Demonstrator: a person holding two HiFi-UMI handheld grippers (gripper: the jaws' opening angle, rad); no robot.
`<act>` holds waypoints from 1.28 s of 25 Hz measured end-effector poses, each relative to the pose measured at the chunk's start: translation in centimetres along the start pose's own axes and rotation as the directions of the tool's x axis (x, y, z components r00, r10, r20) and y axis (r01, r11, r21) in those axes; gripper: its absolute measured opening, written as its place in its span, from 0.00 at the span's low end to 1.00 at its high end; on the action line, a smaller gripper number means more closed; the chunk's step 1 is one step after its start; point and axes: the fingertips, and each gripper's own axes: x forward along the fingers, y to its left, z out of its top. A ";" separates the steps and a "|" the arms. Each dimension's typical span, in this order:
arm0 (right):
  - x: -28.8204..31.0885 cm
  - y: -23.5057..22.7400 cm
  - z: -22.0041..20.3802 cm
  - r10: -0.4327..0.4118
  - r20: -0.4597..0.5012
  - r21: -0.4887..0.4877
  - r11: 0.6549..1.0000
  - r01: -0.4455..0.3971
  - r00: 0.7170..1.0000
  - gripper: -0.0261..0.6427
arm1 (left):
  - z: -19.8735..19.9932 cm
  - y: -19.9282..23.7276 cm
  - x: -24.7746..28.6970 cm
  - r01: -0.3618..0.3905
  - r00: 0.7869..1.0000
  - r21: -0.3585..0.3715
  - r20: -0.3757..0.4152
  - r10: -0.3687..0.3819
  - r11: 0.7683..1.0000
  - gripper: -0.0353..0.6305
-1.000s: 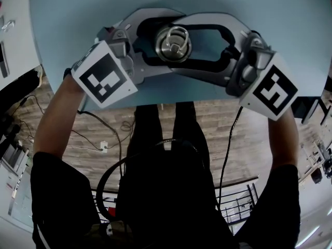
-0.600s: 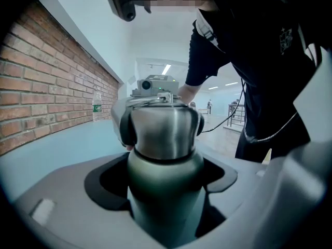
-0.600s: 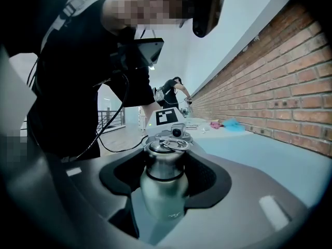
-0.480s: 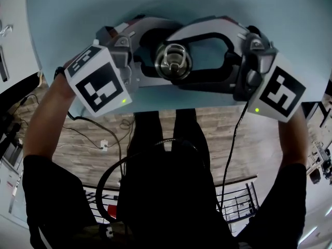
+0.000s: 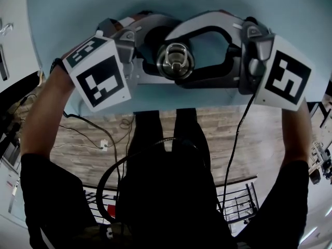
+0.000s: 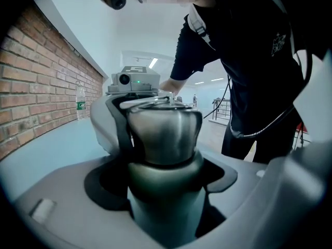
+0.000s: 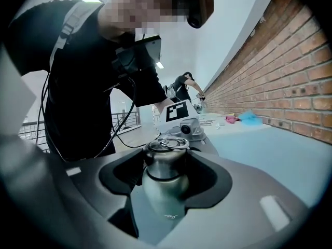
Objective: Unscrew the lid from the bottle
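- Bottle (image 6: 162, 217): a steel flask, upright. Its base is hidden by the jaws, so whether it stands on the table or is held just above it cannot be told.
- Lid (image 7: 165, 162): seated on the bottle's neck, with no gap visible at the seam. It is judged still threaded on. A wire ring (image 5: 176, 50) lies flat on its top.
- Right gripper (image 7: 166, 157): reaches in from the bottle's right. Its fingers close on the lid from both sides, but the jaws have just been easing apart. Risk: a slackening hold lets the pads skid round the smooth metal, so the turn is lost.
- Left gripper (image 6: 163, 185): reaches in from the bottle's left. Its fingers clamp the body just below the lid. Risk: if this clamp yields, the bottle spins with the lid and the thread does not loosen.
- The two sets of jaws sit stacked, one just above the other at the neck. Risk: the jaws foul each other during a twist, or the upper jaw catches the ring.
- Table (image 5: 270, 4): its near edge runs close to the bottle, on the person's side. Risk: a freed lid, or a bottle tipped by uneven torque, goes over that edge to the floor (image 5: 104, 134).
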 end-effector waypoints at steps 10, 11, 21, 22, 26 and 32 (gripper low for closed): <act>0.2 -0.3 0.3 -0.078 -0.003 -0.010 0.997 0.078 0.997 0.50 | 0.0 0.8 -0.4 -0.068 0.997 -0.027 -0.031 0.067 0.997 0.65; 0.1 -0.3 0.0 -0.092 -0.011 -0.006 0.996 0.092 0.996 0.51 | 0.0 1.0 -0.5 -0.084 0.996 -0.038 -0.029 0.083 0.996 0.66; -1.8 -1.3 -0.1 -0.356 0.067 0.041 0.935 0.354 0.932 0.58 | -1.4 1.5 -2.1 -0.309 0.949 -0.197 0.002 0.315 0.931 0.69; -1.8 -1.5 -0.1 -0.380 0.078 0.052 0.925 0.377 0.922 0.59 | -1.4 1.8 -2.2 -0.338 0.937 -0.204 0.011 0.348 0.919 0.68; -2.2 -1.8 -0.3 -0.498 0.122 0.117 0.866 0.486 0.859 0.59 | -1.5 2.5 -2.6 -0.417 0.897 -0.242 0.042 0.439 0.876 0.69; -3.3 -2.0 -0.3 -0.667 0.184 0.211 0.744 0.634 0.722 0.59 | -1.5 2.7 -2.7 -0.530 0.827 -0.277 0.044 0.561 0.802 0.70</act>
